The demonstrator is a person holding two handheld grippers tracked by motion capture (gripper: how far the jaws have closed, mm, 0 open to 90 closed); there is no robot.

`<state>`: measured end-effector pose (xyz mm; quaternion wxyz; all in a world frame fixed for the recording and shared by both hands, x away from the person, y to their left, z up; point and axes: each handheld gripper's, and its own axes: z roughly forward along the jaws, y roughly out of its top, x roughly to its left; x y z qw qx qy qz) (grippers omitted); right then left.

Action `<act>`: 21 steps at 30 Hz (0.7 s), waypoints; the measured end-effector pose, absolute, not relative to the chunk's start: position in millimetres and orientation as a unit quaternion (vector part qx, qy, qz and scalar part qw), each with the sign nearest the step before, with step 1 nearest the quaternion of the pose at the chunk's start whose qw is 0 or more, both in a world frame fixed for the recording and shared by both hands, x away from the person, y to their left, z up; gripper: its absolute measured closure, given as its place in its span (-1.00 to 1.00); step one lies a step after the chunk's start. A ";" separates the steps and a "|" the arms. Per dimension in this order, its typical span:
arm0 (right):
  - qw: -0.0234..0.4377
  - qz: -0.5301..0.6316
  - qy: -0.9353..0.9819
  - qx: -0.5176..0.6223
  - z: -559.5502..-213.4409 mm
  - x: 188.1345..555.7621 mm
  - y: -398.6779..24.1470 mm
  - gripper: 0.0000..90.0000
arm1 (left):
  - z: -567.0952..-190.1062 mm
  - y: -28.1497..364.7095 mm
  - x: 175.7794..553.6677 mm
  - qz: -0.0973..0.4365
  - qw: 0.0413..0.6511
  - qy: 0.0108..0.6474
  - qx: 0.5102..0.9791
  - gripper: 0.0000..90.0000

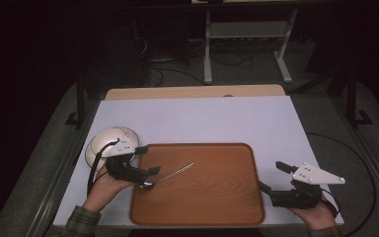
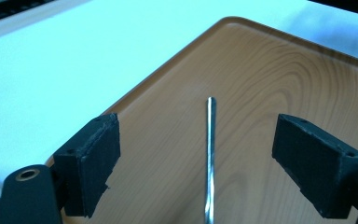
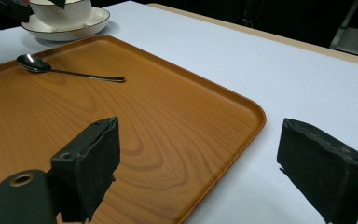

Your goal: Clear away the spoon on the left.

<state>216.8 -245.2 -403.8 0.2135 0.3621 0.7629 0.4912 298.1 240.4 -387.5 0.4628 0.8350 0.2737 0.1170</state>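
Spoon (image 1: 170, 174), slim and shiny, perhaps steel, flat on tray (image 1: 217, 207); both tools' jaws apart.

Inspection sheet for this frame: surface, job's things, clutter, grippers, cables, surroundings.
Surface: white table top, wooden edge at the far side.
Job's things: spoon lies flat on the wooden tray, bowl end toward the left gripper; cup on saucer beside the tray's left edge.
Clutter: nothing seen.
Grippers: left gripper open, spoon handle between its jaws, untouched; right gripper open, nothing between its jaws, at the tray's right edge.
Cables: black cable trails from the left gripper.
Surroundings: dark room, white stand and floor cables behind.
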 end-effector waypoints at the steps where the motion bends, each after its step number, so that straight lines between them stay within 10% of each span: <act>1: 0.214 0.491 0.763 0.362 -403.8 216.8 -245.2 -0.72 | -387.8 244.1 296.4 0.120 0.464 0.276 0.833 -0.67; 21: 0.216 0.490 0.762 0.364 -403.9 215.8 -245.4 -0.72 | -397.7 295.0 266.7 0.151 0.465 0.323 0.810 -0.67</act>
